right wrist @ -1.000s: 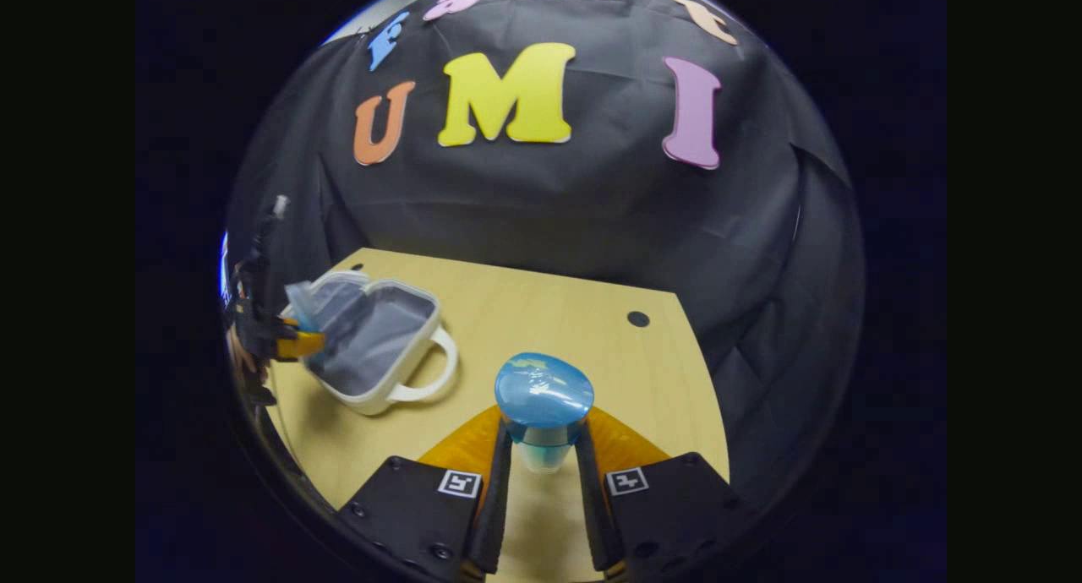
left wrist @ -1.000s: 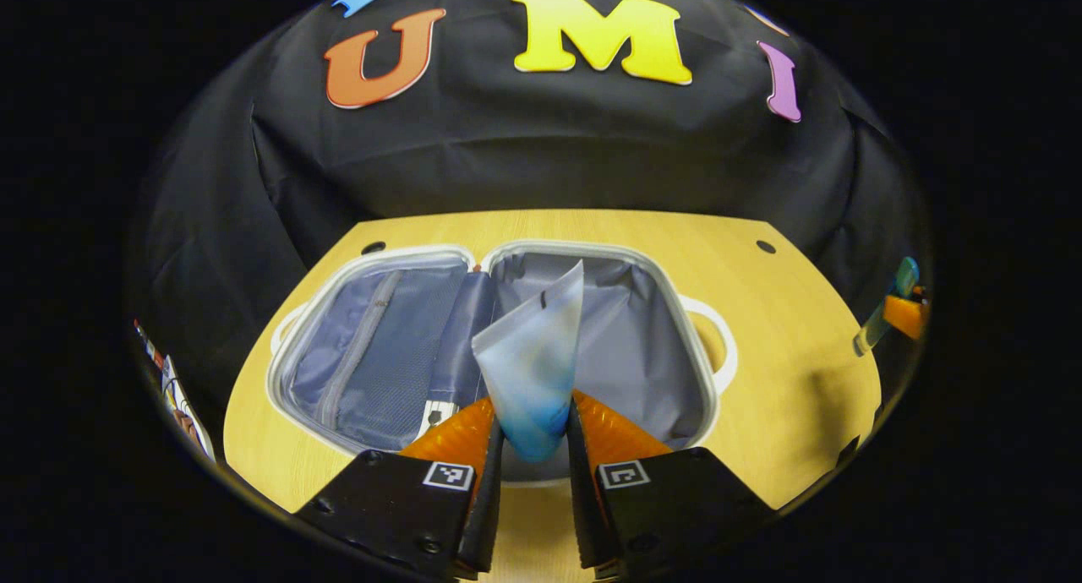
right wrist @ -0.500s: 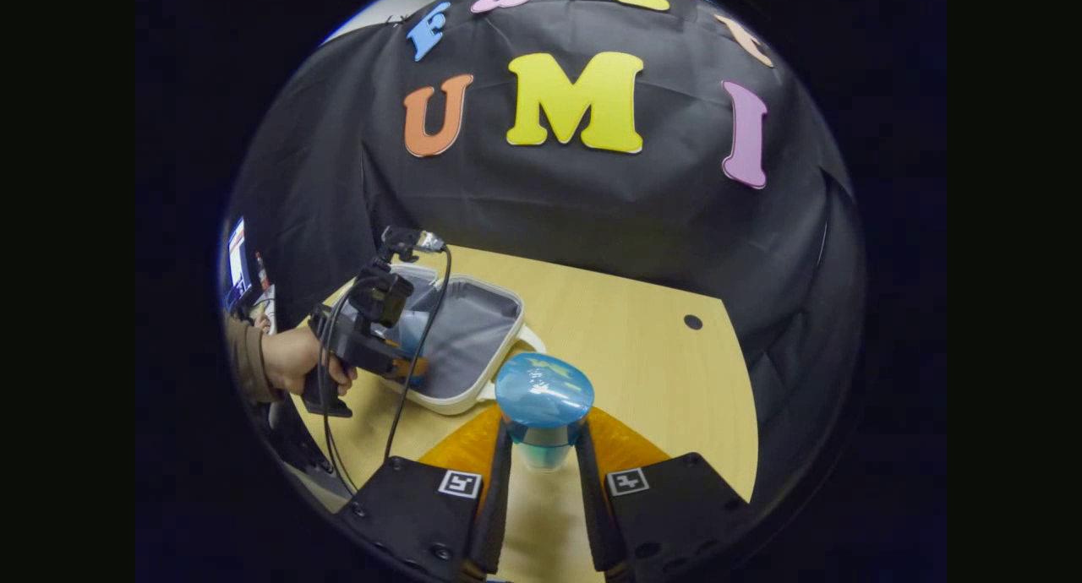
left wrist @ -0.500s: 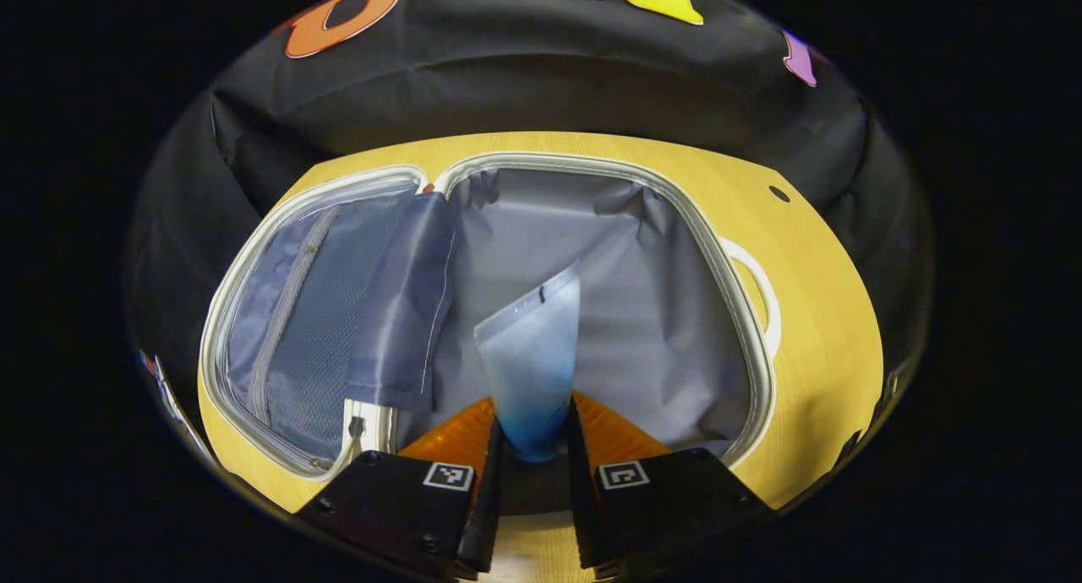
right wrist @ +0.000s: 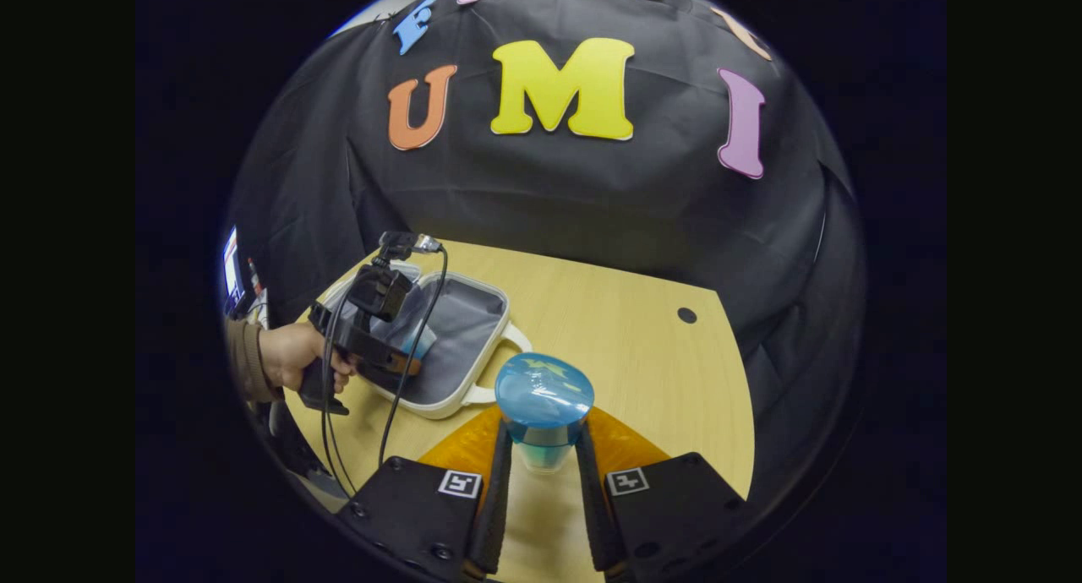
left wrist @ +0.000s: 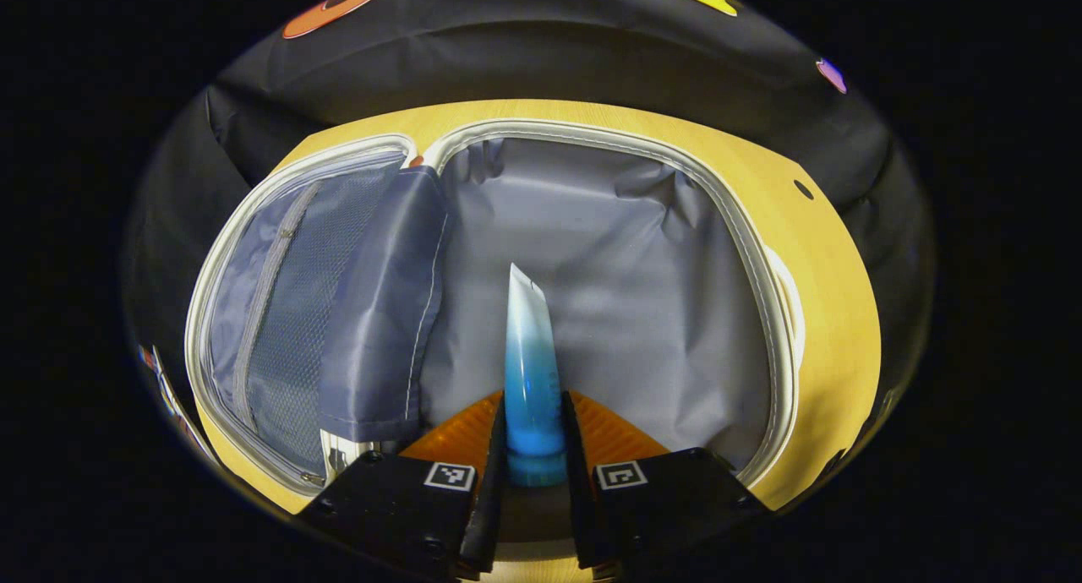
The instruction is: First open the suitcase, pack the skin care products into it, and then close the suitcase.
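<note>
The white suitcase (left wrist: 765, 253) lies open on the wooden table, its grey lining bare. My left gripper (left wrist: 532, 448) is shut on a blue-and-white tube (left wrist: 528, 355), held edge-on low over the right half of the case. In the right gripper view the suitcase (right wrist: 499, 338) sits at the left, with the left gripper (right wrist: 406, 359) and the hand holding it reaching into it. My right gripper (right wrist: 541, 465) is shut on a bottle with a round blue cap (right wrist: 543, 393), held above the table to the right of the case.
The lid half (left wrist: 279, 287) on the left has a mesh zip pocket and a loose grey flap (left wrist: 385, 313). The case's white handle (right wrist: 499, 367) points toward the right gripper. Bare table (right wrist: 642, 372) lies right of the case. A cable (right wrist: 397, 397) hangs from the left gripper.
The left gripper has moved forward and down over the suitcase and turned the tube from flat-on to edge-on. The right gripper has shifted only slightly with its bottle.
</note>
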`<state>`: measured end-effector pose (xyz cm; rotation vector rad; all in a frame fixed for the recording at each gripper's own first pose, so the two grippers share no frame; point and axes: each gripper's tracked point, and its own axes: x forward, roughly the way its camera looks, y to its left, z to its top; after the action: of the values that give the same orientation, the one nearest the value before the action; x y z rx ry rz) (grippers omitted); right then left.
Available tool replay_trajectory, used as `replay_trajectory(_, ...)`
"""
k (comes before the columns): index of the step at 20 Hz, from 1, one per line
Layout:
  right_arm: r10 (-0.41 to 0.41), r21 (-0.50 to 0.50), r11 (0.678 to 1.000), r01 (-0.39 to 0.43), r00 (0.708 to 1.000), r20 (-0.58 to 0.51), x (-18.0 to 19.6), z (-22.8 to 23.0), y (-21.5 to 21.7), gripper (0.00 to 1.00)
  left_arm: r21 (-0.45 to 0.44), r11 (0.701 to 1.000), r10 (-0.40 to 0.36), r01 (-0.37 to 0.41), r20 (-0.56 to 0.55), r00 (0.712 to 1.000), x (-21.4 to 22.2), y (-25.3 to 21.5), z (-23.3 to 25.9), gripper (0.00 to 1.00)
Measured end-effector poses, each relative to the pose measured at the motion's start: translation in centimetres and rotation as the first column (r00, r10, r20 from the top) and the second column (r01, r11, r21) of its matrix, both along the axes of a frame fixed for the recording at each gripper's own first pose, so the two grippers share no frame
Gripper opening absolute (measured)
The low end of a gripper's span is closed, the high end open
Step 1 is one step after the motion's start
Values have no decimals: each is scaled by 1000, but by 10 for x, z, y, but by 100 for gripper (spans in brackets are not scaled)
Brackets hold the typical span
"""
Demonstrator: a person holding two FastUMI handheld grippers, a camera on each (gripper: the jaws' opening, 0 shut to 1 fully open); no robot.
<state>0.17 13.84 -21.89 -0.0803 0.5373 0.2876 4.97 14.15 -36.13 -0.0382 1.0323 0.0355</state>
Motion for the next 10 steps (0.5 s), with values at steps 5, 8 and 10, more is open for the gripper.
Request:
replay_trajectory(5,57,-3,998,-57,998,8,8,4,16,37,5,1000,5,-5,-3,1000,-1,-6,2,52)
replay_trajectory(8,89,-1,996,-89,996,21,17,11,29,37,12,1000,13,-14,55,998,-3,-6,24,90)
replay_trajectory(10,113,2,994,-114,993,32,23,17,42,37,23,1000,4,-7,135,991,-5,-6,52,94)
